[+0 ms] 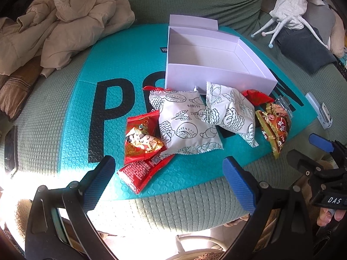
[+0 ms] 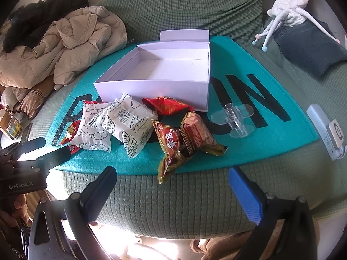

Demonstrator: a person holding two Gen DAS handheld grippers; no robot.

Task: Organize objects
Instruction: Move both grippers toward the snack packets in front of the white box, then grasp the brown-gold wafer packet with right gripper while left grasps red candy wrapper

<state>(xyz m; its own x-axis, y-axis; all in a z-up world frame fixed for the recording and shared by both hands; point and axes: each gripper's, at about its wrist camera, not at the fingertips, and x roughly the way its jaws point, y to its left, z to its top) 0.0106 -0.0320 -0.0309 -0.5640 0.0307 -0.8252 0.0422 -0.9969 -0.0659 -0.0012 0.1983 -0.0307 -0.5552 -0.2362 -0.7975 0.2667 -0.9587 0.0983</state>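
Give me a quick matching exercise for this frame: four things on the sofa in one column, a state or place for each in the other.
1. white box
2. clear plastic clip
3. left gripper
4. beige jacket

a. crumpled, off the mat
b. open, holding nothing
c. lid up, nothing inside
d. on the teal mat, right of the snack packets

Pairs: 1-c, 2-d, 3-b, 4-a
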